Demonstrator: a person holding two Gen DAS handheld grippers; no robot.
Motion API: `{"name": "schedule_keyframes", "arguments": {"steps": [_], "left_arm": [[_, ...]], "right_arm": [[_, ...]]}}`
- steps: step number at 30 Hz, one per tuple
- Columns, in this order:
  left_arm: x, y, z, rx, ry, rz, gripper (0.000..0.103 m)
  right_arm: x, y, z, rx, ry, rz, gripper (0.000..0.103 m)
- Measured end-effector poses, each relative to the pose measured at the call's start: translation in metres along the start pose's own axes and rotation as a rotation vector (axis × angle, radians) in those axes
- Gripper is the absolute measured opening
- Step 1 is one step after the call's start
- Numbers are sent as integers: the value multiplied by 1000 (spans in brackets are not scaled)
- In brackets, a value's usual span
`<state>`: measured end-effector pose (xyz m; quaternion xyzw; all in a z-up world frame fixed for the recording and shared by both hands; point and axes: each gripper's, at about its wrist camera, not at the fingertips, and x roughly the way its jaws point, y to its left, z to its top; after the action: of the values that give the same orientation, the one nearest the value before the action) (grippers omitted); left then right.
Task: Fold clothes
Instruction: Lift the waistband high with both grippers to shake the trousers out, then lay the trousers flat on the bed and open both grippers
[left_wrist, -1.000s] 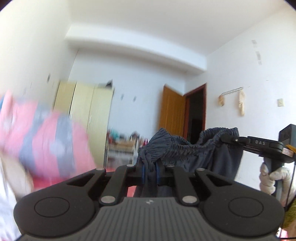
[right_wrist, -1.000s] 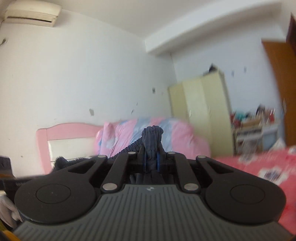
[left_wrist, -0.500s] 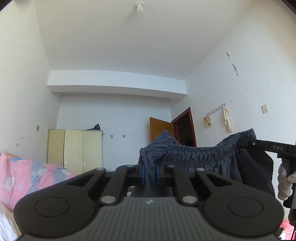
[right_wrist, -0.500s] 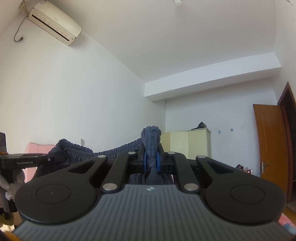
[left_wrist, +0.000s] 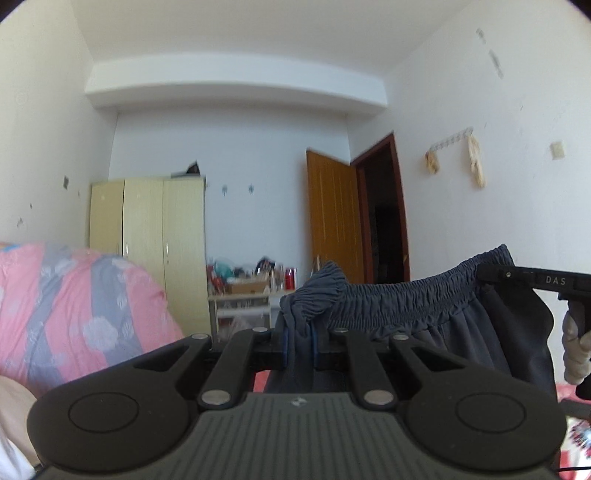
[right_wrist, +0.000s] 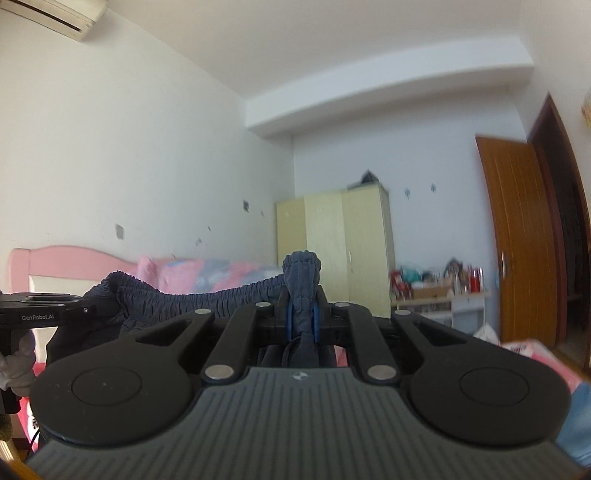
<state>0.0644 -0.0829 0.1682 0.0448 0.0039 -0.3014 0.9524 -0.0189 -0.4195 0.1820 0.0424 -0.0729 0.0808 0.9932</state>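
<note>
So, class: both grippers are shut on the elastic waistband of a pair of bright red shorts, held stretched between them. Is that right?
Not quite: the shorts are dark navy blue, not red, as both wrist views show. The left gripper and right gripper do each clamp the waistband, stretched between them.

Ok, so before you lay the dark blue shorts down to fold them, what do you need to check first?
1. Left gripper shut on the shorts: ok, the waistband is pinched between its fingers.
2. Right gripper shut on the shorts: ok, a bunch of waistband pokes up through it.
3. Waistband stretched between both grippers: ok, it runs across with only a slight sag.
4. Shorts hanging straight, legs not twisted: cannot tell, the lower part is hidden behind the grippers.
5. Clear landing spot on the bed: cannot tell, only bits of red and pink bedding show below.
6. Pink quilt out of the way: ok, it sits off to the left.
</note>
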Motion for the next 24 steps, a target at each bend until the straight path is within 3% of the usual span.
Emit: {"name": "schedule_keyframes", "arguments": {"steps": [5,11,14,17,20,22,23,24], "left_arm": [[113,39,-60,4,152,16,12],[236,91,-184,-26,417,27,12],[279,110,-251,-71,574,14,12],[304,125,-299,-124,711,11,20],[312,141,-301,-177,735,-2,38],[312,150,-289,-221,732,-26,40],[310,152,-280,-233,725,-29,43],[306,151,-265,-236,715,-17,46]], "right_arm": [[116,-58,-74,66,137,-40,8],[255,-97,-214,135,418,-82,8],[288,-106,-294,201,597,-97,8],[301,-106,-341,315,744,-101,11],[293,-114,-347,443,749,-82,16],[295,-123,-336,530,765,-87,29],[295,-127,-330,567,773,-91,44],[293,-130,-325,576,781,-109,50]]}}
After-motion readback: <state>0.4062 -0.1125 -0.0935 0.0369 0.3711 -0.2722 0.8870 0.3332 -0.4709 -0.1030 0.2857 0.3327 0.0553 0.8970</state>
